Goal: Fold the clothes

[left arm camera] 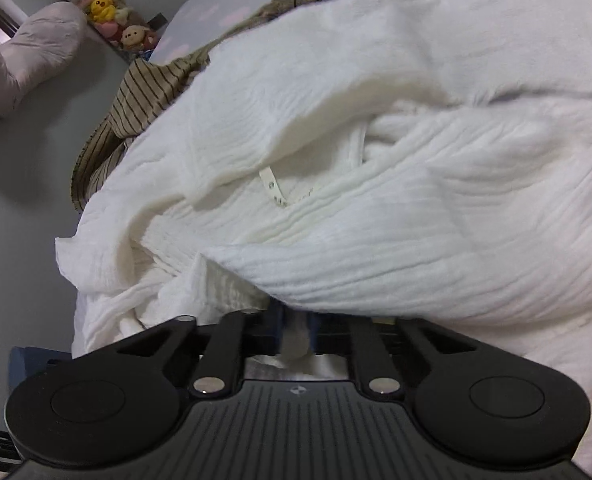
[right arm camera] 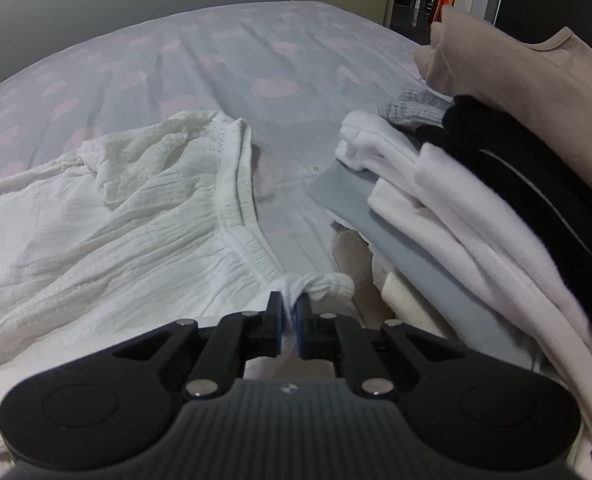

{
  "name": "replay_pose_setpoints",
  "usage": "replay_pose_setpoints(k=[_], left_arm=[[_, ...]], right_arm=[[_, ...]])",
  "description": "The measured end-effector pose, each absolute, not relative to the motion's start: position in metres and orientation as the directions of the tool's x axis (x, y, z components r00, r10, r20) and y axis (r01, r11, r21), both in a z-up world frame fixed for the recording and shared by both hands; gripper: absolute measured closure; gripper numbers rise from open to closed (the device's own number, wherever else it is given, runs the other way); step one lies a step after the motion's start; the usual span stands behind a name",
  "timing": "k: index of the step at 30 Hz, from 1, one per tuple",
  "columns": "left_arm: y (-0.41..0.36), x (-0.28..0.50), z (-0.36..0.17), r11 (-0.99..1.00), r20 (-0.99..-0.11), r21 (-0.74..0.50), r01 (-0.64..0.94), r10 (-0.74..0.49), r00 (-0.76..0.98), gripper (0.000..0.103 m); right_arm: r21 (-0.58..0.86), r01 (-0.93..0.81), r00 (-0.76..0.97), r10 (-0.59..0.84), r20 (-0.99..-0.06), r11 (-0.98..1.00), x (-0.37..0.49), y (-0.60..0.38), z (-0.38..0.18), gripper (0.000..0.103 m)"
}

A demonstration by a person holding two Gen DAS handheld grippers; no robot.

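White crinkled garment (right arm camera: 108, 216) on bed (right arm camera: 224, 52): right gripper (right arm camera: 292, 312) clenched on waistband corner; left gripper (left arm camera: 294, 320) clenched on fabric. Lift evenly, keep edge taut.

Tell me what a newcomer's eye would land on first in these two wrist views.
The crinkled white garment dominates, spread over the dotted bedsheet, its waistband corner pinched in the right gripper. In the left wrist view the same cloth billows over the left gripper, hiding its fingertips. Next come the stack of folded clothes at right and the row of plush toys far top left.
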State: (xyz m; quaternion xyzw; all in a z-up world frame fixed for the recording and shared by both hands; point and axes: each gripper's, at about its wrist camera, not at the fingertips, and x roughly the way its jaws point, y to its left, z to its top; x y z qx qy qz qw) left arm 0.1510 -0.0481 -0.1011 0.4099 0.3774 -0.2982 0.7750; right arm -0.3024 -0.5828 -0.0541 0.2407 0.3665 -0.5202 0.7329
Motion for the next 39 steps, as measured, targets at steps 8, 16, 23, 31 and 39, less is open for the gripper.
replay_pose_setpoints(k=[8,16,23,31,39], left_arm=[[-0.011,0.145,-0.009,0.449,-0.832,0.372,0.813,-0.227,0.506,0.099],[0.015,0.133,0.014,0.400,-0.860,0.350,0.847,-0.221,0.460,0.099],[0.035,0.115,0.010,0.422,-0.868,0.316,0.850,-0.233,0.439,0.099],[0.023,0.140,0.052,0.536,-0.812,0.282,0.796,-0.308,0.495,0.099],[-0.041,0.208,0.065,0.600,-0.799,0.306,0.739,-0.260,0.542,0.099]], right_arm=[[-0.002,0.939,0.222,-0.612,-0.759,0.343,-0.314,-0.583,-0.028,0.097],[-0.093,0.920,0.191,-0.645,-0.740,0.380,-0.312,-0.587,0.001,0.097],[-0.081,0.922,0.188,-0.620,-0.762,0.379,-0.330,-0.573,-0.002,0.097],[-0.026,0.922,0.254,-0.654,-0.712,0.386,-0.324,-0.574,0.025,0.097],[-0.063,0.903,0.281,-0.695,-0.662,0.425,-0.267,-0.611,0.055,0.097]])
